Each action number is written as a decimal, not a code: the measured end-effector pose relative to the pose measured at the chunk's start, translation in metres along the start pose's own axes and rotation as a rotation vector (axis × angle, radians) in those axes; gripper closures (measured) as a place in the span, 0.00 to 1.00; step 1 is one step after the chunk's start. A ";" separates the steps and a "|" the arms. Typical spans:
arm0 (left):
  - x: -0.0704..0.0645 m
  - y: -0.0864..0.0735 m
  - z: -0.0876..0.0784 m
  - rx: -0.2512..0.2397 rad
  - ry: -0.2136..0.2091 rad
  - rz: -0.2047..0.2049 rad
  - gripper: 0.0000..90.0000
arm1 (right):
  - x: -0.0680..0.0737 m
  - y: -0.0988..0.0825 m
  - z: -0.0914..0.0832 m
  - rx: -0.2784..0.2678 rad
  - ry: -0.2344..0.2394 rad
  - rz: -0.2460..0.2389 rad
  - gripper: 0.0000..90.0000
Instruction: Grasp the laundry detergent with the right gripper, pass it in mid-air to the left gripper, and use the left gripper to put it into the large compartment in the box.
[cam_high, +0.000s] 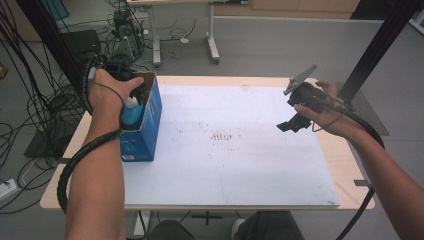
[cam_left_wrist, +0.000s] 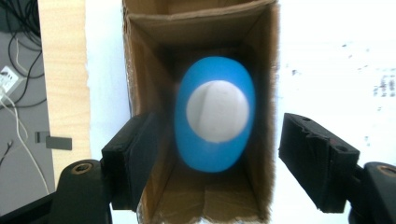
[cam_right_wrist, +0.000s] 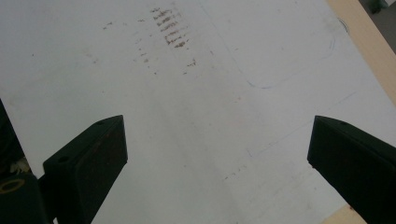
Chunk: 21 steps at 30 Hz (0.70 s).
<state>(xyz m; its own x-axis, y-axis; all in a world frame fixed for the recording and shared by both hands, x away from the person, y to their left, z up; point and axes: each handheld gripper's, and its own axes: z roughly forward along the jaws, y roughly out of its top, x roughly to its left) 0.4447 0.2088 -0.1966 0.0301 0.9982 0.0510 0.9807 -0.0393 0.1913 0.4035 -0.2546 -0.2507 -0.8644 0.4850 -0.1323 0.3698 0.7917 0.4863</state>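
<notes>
Cardboard walls of the open blue box (cam_left_wrist: 144, 70) surround a blue bottle (cam_left_wrist: 215, 116) with a white cap, standing upright inside at the table's left edge. Directly above it, the left gripper (cam_left_wrist: 215, 158) has its jaws parted, clear of the bottle. Well apart, the right gripper (cam_right_wrist: 217, 154) hangs wide open, holding nothing, over the stained white mat (cam_high: 240, 150). Cables litter the grey floor (cam_high: 280, 45). Blur softens the bottle's outline.
</notes>
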 end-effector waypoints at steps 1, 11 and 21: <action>0.000 0.000 0.000 0.000 0.000 0.000 0.30 | 0.000 0.000 0.000 0.000 0.000 0.000 0.05; -0.026 0.004 -0.024 -0.044 -0.024 0.069 0.25 | -0.007 0.010 0.006 0.033 -0.004 0.000 0.05; -0.085 0.012 -0.025 -0.047 -0.080 0.219 0.20 | -0.036 0.020 0.005 0.083 -0.031 0.006 0.05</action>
<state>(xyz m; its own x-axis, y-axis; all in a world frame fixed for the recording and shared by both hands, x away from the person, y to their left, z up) 0.4487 0.1220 -0.1745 0.2586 0.9658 0.0186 0.9390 -0.2558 0.2297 0.4438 -0.2543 -0.2403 -0.8517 0.4999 -0.1571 0.4027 0.8162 0.4144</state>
